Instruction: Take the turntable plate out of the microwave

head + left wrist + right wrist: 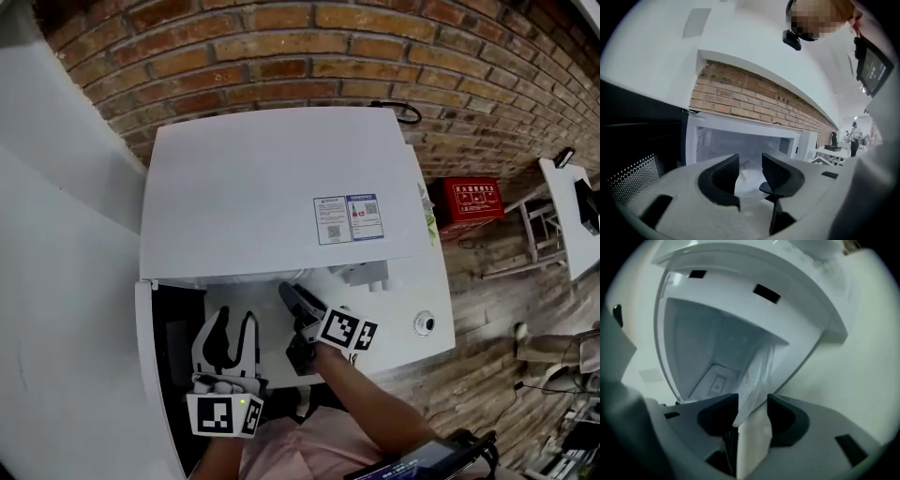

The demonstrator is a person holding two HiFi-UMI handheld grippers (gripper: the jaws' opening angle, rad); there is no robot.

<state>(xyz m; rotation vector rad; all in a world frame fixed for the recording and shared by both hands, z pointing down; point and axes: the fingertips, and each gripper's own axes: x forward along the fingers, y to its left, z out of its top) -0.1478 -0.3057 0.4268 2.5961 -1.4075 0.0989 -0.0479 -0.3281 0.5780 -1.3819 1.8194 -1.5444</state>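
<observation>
The white microwave (pixel 272 187) stands with its black door (pixel 173 356) swung open to the left. In the right gripper view the clear glass turntable plate (pixel 759 371) appears tilted in the white cavity. Its rim runs between the jaws of my right gripper (pixel 753 401), which stand wide and do not clamp it. In the head view my right gripper (pixel 289 292) reaches into the opening. My left gripper (pixel 235 319) hovers in front of the opening beside the door, open and empty. Past its jaws (pixel 750 161) I see the plate (pixel 747 180) on the cavity floor.
A brick wall (pixel 375 56) runs behind the microwave, and a white wall (pixel 56 281) lies to the left. A red box (pixel 473 199) sits on the wooden floor to the right. White tables (pixel 572 211) stand further right. A black cable (pixel 405 112) lies by the microwave's back corner.
</observation>
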